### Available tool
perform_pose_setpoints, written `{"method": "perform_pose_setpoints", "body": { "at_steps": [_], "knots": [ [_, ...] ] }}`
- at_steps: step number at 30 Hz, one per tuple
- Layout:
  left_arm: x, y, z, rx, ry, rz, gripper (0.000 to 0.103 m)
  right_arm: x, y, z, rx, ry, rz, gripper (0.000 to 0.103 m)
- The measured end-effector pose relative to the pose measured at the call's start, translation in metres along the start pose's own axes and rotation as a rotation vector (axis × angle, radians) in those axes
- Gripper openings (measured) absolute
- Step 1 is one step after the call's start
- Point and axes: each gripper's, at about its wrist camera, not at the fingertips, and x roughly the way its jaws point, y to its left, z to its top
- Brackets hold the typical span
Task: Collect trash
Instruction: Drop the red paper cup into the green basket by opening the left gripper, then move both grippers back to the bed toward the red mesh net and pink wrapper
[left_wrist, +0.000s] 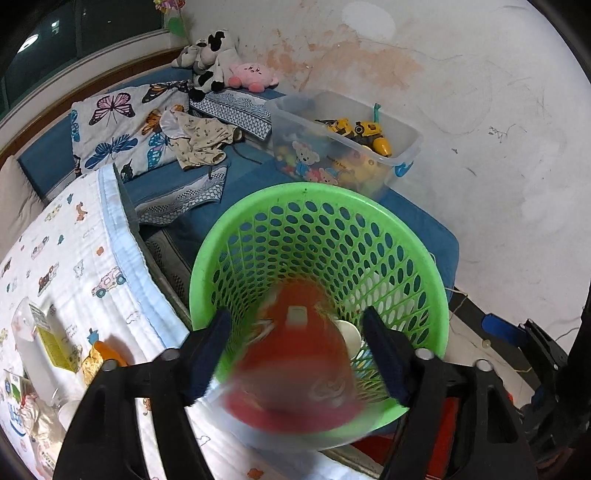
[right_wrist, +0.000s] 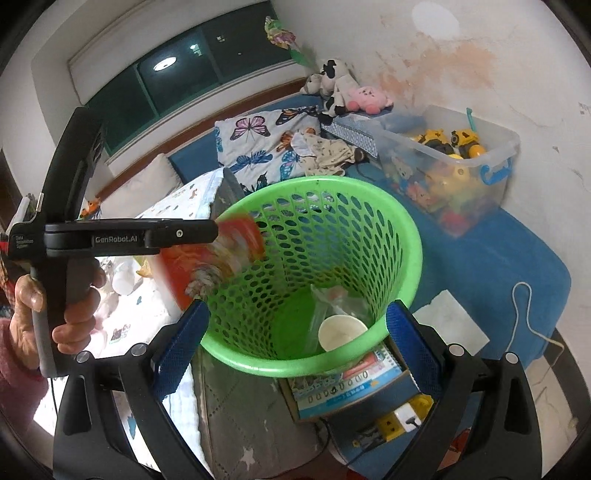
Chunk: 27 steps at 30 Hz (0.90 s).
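The bed (left_wrist: 413, 225) with its blue sheet fills the far side of the room, and nearer, on the left, lies a white quilt (left_wrist: 74, 258) printed with little cars. A clear plastic toy box (left_wrist: 343, 144) sits on the blue sheet against the stained wall, with yellow toy trucks showing over its rim. The green mesh basket (left_wrist: 317, 236) stands in the middle of everything, just beside the quilt's edge, its mouth tipped toward me. A red snack bag (left_wrist: 295, 354), blurred, sits right at the basket's near-left rim, between the left tongs (left_wrist: 295, 358); their blue-padded fingers stand apart on either side of it, and with the blur I cannot tell whether they are pinching it or not. From the right-hand camera the same bag (right_wrist: 218, 258) hangs at the tip of the left tool, partly over the basket's rim. The right tongs (right_wrist: 295, 350) are spread wide and empty, their fingers flanking the near side of the basket without touching it. Down on the basket floor rest a white paper cup (right_wrist: 341, 332) and a crumpled clear wrapper (right_wrist: 332, 299), touching one another. On the quilt at the near left lie more scraps, among them a yellow-labelled clear packet (left_wrist: 51, 343) and an orange wrapper (left_wrist: 107, 356).
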Motion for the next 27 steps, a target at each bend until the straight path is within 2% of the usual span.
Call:
{"method": "perform_pose_setpoints", "body": {
  "at_steps": [9, 12, 17, 21, 27],
  "knots": [
    [-0.025, 0.01, -0.004, -0.019, -0.051, 0.001, 0.078, -0.003, 0.012, 0.003, -0.027, -0.008, 0.011, 0.096],
    [-0.041, 0.017, -0.01, -0.028, -0.08, 0.03, 0.078, -0.006, 0.02, 0.004, -0.045, -0.014, 0.021, 0.096],
    [-0.072, 0.037, -0.032, -0.055, -0.121, 0.079, 0.078, -0.007, 0.036, 0.004, -0.075, -0.013, 0.05, 0.096],
    [-0.093, 0.058, -0.054, -0.081, -0.135, 0.137, 0.078, -0.003, 0.052, 0.002, -0.103, 0.001, 0.076, 0.096],
    [-0.124, 0.09, -0.087, -0.139, -0.154, 0.185, 0.078, 0.005, 0.084, -0.001, -0.155, 0.029, 0.126, 0.096]
  ]
}}
